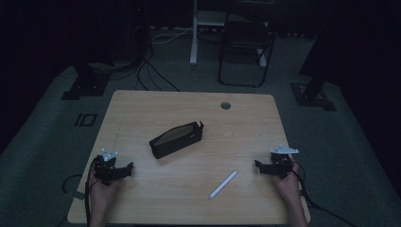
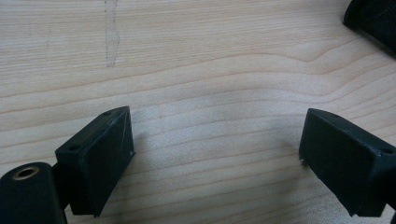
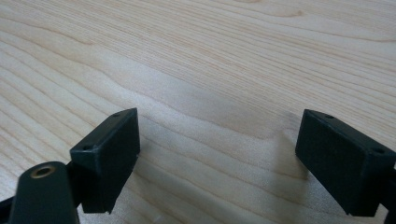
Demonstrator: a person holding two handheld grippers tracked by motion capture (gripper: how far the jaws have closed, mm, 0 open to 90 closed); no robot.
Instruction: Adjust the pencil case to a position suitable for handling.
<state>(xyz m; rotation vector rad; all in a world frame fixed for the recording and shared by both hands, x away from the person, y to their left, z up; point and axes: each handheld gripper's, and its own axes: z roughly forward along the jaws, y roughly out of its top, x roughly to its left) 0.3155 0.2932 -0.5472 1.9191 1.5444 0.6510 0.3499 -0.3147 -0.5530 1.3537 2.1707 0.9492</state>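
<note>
A black pencil case (image 1: 176, 139) lies slantwise in the middle of the wooden table (image 1: 142, 104), its zip open along the top. A white pen-like stick (image 1: 222, 185) lies nearer the front, right of centre. My left gripper (image 1: 124, 170) rests at the table's left front, held by a hand, its jaws wide apart over bare wood (image 2: 215, 135). A corner of the pencil case (image 2: 373, 18) shows at the top right of the left gripper view. My right gripper (image 1: 259, 165) rests at the right front, also open over bare wood (image 3: 217, 133).
A round cable hole (image 1: 225, 105) sits near the table's far edge. Beyond the table stand a dark chair (image 1: 246, 47), a white post (image 1: 194, 33) and cables on the floor. Cables trail from both grippers off the front edge.
</note>
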